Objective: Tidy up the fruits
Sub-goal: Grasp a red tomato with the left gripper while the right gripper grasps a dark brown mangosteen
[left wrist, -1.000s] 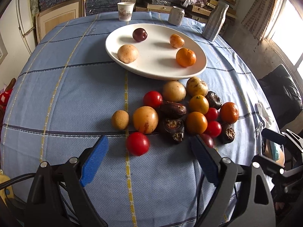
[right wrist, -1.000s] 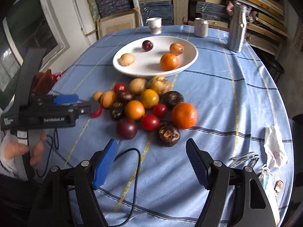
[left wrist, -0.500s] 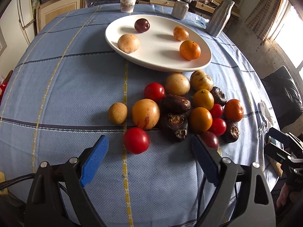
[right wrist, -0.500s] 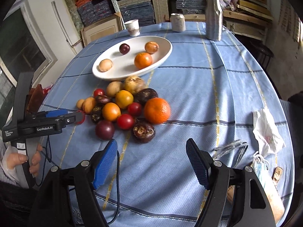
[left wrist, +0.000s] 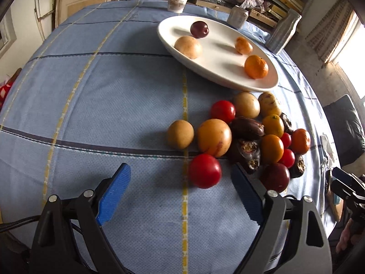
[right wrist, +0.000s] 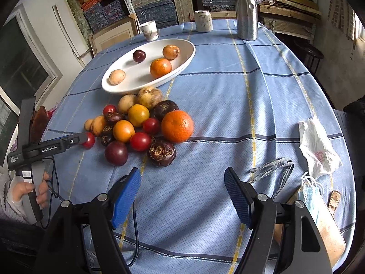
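Note:
A white oval plate (left wrist: 219, 57) (right wrist: 146, 77) holds several fruits, among them a tangerine (left wrist: 256, 66) and a dark plum (left wrist: 199, 29). In front of it a pile of loose fruit lies on the blue cloth. My left gripper (left wrist: 180, 179) is open and low over the cloth. A red tomato (left wrist: 204, 170) (right wrist: 90, 140) lies just past its tips, nearer the right finger, untouched. My right gripper (right wrist: 182, 178) is open with nothing between its fingers. A dark wrinkled fruit (right wrist: 162, 154) and a big orange (right wrist: 177, 126) lie ahead of it, to the left.
At the table's far edge stand a paper cup (right wrist: 148, 30), a can (right wrist: 203, 21) and a metal bottle (right wrist: 246, 9). A crumpled tissue (right wrist: 317, 146), a face mask (right wrist: 312, 196) and straps lie at the right. A black cable (right wrist: 134, 228) trails near the right gripper. A hand (right wrist: 34, 189) holds the left gripper's handle.
The left gripper has sunk and closed in on the red tomato, with its view rolled so the pile sits further right. The right gripper swung rightward, then held. Both stayed open.

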`<state>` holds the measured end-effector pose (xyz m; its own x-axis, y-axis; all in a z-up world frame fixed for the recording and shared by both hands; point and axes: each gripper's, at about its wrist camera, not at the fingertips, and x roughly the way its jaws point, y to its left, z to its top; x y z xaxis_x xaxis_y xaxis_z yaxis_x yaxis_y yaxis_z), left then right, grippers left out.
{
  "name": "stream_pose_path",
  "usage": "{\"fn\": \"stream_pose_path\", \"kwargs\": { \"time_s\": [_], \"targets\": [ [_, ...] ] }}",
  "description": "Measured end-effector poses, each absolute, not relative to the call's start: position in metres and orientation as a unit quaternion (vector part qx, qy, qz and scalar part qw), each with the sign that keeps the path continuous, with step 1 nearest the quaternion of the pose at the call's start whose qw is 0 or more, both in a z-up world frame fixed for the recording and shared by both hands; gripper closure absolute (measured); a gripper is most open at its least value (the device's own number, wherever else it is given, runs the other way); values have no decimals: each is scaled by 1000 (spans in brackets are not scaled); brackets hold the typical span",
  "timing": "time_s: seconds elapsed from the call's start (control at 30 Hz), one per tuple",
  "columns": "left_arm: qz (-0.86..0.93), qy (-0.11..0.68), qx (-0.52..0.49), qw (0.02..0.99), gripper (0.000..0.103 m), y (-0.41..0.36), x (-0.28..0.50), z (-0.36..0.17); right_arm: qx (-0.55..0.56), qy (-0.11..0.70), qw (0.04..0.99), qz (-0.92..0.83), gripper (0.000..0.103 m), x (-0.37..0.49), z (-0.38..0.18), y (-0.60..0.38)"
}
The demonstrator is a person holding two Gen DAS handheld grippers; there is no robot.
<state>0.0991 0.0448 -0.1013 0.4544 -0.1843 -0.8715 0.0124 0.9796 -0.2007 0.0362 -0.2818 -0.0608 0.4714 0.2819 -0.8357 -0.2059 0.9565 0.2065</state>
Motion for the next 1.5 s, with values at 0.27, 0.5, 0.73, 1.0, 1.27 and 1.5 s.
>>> {"fn": "stream_pose_path", "kwargs": {
  "time_s": [0.27, 0.5, 0.73, 1.0, 1.27, 1.5],
  "targets": [
    [-86, 521, -63, 847, 32, 27, 105, -108, 39, 497, 857, 132, 27, 35, -61, -287],
    [-97, 518, -53, 848, 55, 23, 104, -109, 38, 499, 855, 137, 27, 36, -63, -283],
    [-102, 513, -33, 852, 73, 17, 101, -108, 43, 505, 851, 141, 26, 40, -67, -283],
    [-85, 510, -30, 855, 73, 35, 83, -98, 53, 523, 835, 161, 27, 61, -88, -266],
    [-54, 506, -47, 860, 73, 62, 69, -91, 27, 529, 831, 171, 31, 84, -105, -248],
    [-48, 507, -56, 859, 73, 68, 67, -91, -30, 522, 833, 178, 38, 91, -108, -225]
  ]
}}
